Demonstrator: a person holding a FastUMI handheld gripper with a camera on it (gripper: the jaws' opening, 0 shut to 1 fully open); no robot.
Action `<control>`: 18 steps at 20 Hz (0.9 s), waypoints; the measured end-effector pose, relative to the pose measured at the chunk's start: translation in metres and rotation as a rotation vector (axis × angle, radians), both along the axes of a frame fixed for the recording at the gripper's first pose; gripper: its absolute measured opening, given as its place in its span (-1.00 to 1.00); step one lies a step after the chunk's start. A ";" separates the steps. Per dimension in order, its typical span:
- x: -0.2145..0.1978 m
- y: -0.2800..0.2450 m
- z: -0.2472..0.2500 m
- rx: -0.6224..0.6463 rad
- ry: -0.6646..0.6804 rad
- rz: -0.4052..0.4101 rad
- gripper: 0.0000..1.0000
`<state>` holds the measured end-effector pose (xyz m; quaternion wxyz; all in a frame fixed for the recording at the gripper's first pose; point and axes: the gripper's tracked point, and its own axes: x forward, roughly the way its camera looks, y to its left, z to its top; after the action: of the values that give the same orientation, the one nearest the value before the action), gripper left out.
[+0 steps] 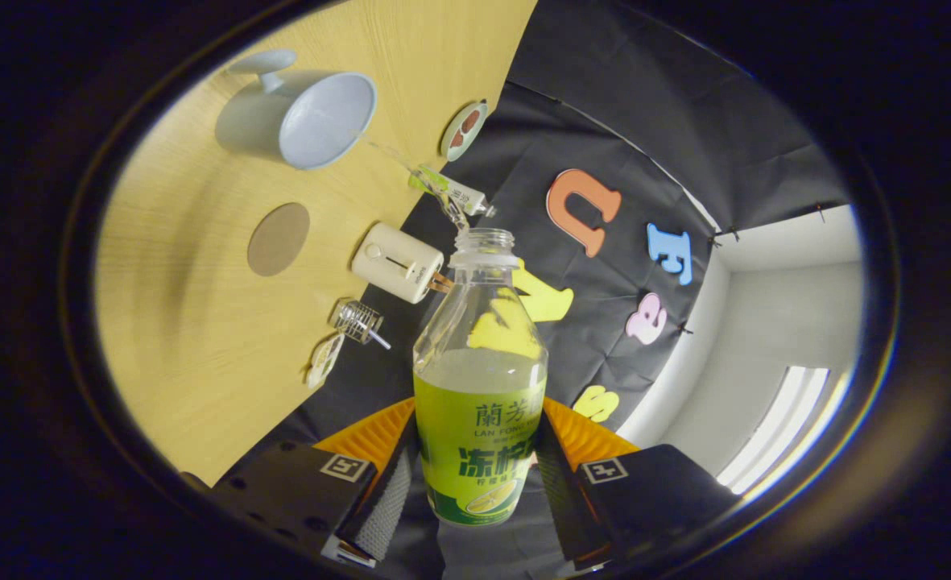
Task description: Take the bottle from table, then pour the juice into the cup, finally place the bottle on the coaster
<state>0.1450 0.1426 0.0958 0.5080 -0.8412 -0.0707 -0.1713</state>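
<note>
the tool [475,475] clamps the uncapped bottle [479,387] between both fingers, its mouth toward the cup [306,117] on the table [201,362].

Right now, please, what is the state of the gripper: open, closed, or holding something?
Gripper: closed on the bottle, both fingers pressing its labelled lower body; the bottle is uncapped and tilted toward the cup.

gripper [475,475] — rolled sideways | jaws clamped on bottle [479,387] — both fingers pressing
</note>
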 end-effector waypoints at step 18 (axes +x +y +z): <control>-0.008 0.024 0.034 -0.284 -0.028 -0.028 0.61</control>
<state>0.1366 0.1669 0.1297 0.3805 -0.9030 -0.0897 -0.1784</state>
